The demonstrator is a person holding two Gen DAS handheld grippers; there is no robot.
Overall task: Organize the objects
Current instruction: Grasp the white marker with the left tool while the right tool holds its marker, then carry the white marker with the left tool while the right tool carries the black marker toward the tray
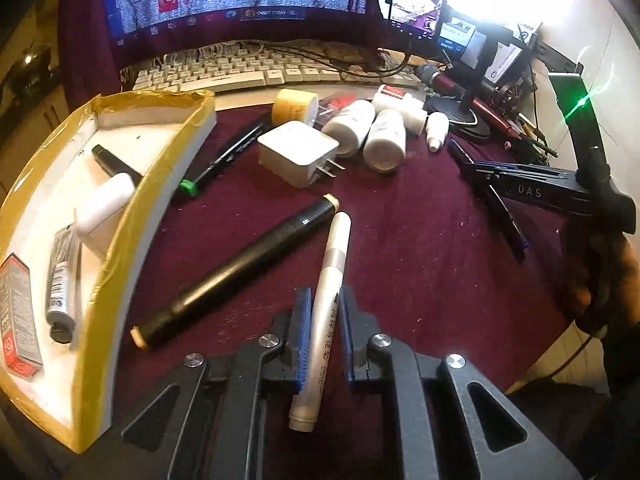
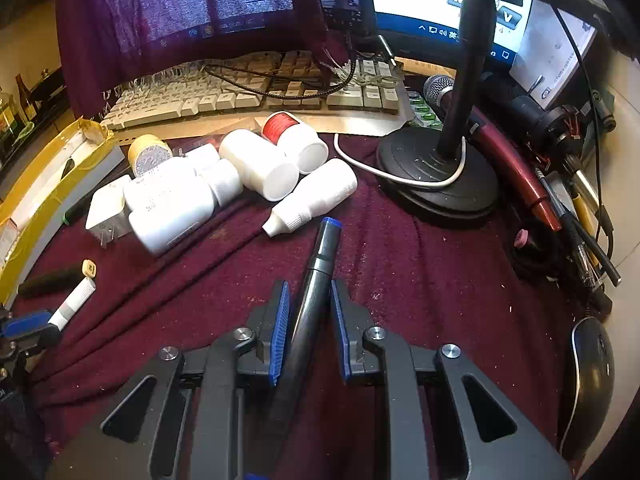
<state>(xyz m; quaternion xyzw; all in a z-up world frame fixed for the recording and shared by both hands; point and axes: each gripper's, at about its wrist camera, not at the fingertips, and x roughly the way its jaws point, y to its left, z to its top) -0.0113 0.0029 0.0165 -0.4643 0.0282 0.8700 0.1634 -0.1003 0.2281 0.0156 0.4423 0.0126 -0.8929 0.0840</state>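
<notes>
My left gripper [image 1: 324, 298] is shut on a silver marker [image 1: 328, 276], which lies between its blue pads and points away over the maroon cloth [image 1: 400, 260]. My right gripper [image 2: 308, 286] is shut on a dark pen with a blue cap [image 2: 320, 256], also low over the cloth. The left wrist view shows the right gripper [image 1: 472, 168] at the right, the pen [image 1: 508, 220] slanting through it. A yellow-taped white tray [image 1: 132, 232] at the left holds a silver tube, a red-and-grey box, a white piece and a black one.
A black marker with cream ends [image 1: 236, 268], a green-capped pen [image 1: 216, 164], a white charger [image 1: 296, 152], white bottles [image 2: 260, 164] and a dropper bottle [image 2: 312, 204] lie on the cloth. Behind are a keyboard [image 2: 240, 92] and monitors. A microphone stand [image 2: 436, 172] and mouse [image 2: 588, 384] sit right.
</notes>
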